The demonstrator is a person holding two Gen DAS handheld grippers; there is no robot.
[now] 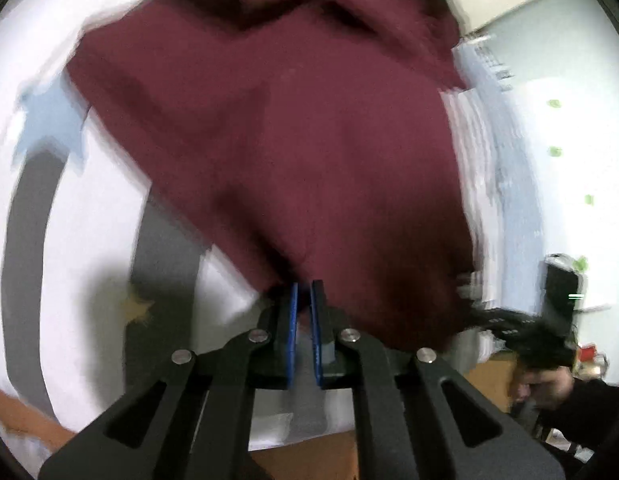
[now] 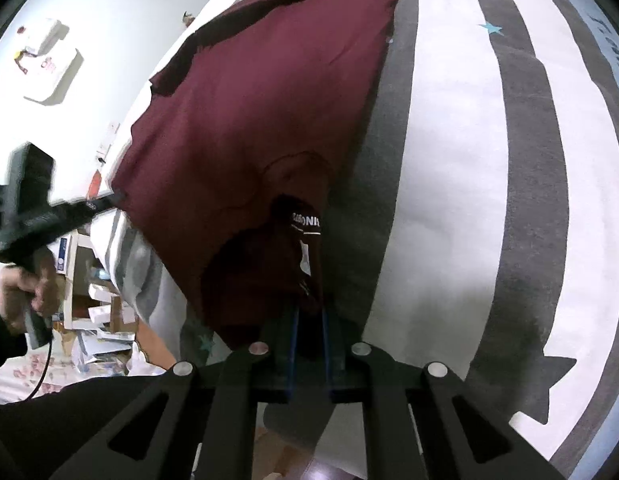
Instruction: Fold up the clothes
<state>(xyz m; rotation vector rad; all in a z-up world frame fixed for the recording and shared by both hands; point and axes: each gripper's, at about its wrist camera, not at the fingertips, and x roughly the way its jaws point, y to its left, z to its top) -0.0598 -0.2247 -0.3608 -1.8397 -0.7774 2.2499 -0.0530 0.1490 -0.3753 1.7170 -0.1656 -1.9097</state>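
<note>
A maroon shirt (image 2: 261,92) lies spread on a grey-and-white striped cover (image 2: 449,184) with star prints. In the right wrist view my right gripper (image 2: 309,308) is shut on the shirt's neck area, just below the dark neck label (image 2: 305,224). The fabric bunches up between its blue pads. In the blurred left wrist view my left gripper (image 1: 305,286) is shut on a near edge of the maroon shirt (image 1: 309,128), with cloth pinched between the blue pads (image 1: 292,320). The shirt fills most of that view and hides the far side.
A person's hand (image 2: 25,288) holds the other gripper's handle at the left of the right wrist view. Beyond the cover's left edge are a white surface with a white box (image 2: 49,68), and stacked boxes and papers (image 2: 97,320) lower down. A wooden edge (image 1: 309,456) shows near me.
</note>
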